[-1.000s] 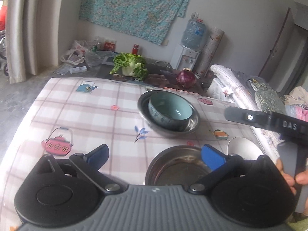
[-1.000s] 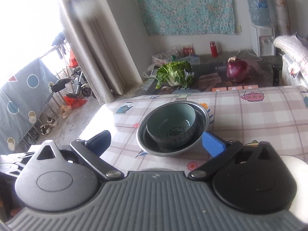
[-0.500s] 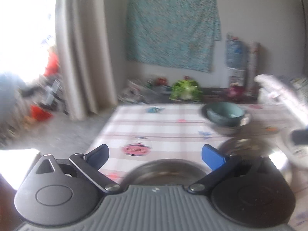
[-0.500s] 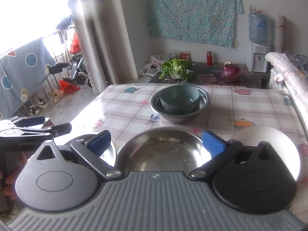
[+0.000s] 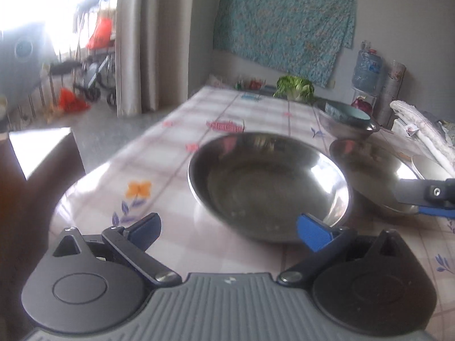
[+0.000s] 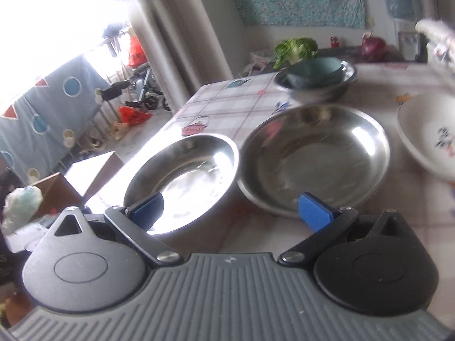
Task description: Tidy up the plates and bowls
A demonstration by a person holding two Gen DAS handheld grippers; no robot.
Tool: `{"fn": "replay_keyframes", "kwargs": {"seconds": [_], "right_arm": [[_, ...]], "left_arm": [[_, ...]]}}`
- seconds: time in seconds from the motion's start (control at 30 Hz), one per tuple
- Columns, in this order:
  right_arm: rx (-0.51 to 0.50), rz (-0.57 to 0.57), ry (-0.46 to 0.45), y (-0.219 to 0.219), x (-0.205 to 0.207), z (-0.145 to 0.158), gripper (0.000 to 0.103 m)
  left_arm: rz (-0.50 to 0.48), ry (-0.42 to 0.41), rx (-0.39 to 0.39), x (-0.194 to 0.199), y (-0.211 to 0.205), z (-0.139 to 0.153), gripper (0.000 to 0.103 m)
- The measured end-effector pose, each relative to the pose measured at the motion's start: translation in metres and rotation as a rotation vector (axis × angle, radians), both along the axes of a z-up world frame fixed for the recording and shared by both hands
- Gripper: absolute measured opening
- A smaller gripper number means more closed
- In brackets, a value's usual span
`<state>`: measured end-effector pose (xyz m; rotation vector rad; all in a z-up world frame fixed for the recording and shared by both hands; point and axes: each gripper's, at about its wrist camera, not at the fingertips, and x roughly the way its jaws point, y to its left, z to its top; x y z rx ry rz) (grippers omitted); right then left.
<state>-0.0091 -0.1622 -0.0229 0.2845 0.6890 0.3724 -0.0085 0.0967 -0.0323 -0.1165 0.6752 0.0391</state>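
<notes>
Two steel plates lie side by side on the checked tablecloth. In the left wrist view the nearer steel plate (image 5: 270, 182) is just ahead of my open, empty left gripper (image 5: 229, 231); the second steel plate (image 5: 372, 170) is to its right, with the right gripper's fingers (image 5: 426, 196) over its edge. In the right wrist view my open right gripper (image 6: 230, 210) hovers over the gap between the left steel plate (image 6: 184, 179) and the right steel plate (image 6: 315, 156). A teal bowl (image 6: 312, 69) sits in a steel basin (image 6: 338, 85) farther back. A white plate (image 6: 429, 136) lies at the right.
The table's left edge (image 5: 93, 173) drops to the floor and a brown box (image 6: 71, 182). A cabbage (image 5: 295, 86) and a red onion (image 6: 372, 45) are on a low dark table beyond. A folded cloth (image 5: 421, 130) lies at the right.
Both grippers have dropped lower and closer to the near steel plates. The left view has swung right onto the nearest plate; the right gripper has shifted left between the two plates.
</notes>
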Motion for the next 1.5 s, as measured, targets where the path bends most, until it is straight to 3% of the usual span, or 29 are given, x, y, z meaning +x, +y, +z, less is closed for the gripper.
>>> {"fn": "replay_keyframes", "kwargs": {"seconds": [0.13,0.3,0.53,0.67,0.8,1.33,1.43,1.5], "right_arm": [[0.023,0.004,0.037,0.017,0.007,-0.017,0.091],[0.065,-0.026,0.112,0.023,0.035,-0.035,0.067],[0.087,-0.037,0.145,0.034,0.064,-0.045,0.045],[0.08,-0.024,0.15,0.041,0.077,-0.049,0.016],[0.077,-0.017,0.149,0.042,0.08,-0.05,0.013],[0.072,0.057,0.166,0.013,0.028,-0.052,0.014],[0.066,0.087,0.162,0.008,0.016,-0.051,0.017],[0.062,0.089,0.159,0.006,0.009,-0.051,0.022]], "left_arm": [[0.027,0.025,-0.054,0.007,0.014,-0.008,0.095],[0.056,0.04,-0.117,0.022,0.025,-0.008,0.077],[0.079,0.101,-0.109,0.044,0.029,-0.013,0.055],[0.071,0.111,-0.091,0.047,0.028,-0.016,0.037],[0.048,0.109,-0.13,0.043,0.029,-0.017,0.019],[-0.09,0.082,-0.094,-0.022,0.007,-0.018,0.023],[-0.093,0.068,-0.113,-0.035,0.006,-0.018,0.033],[-0.075,0.049,-0.12,-0.04,0.006,-0.016,0.054]]}}
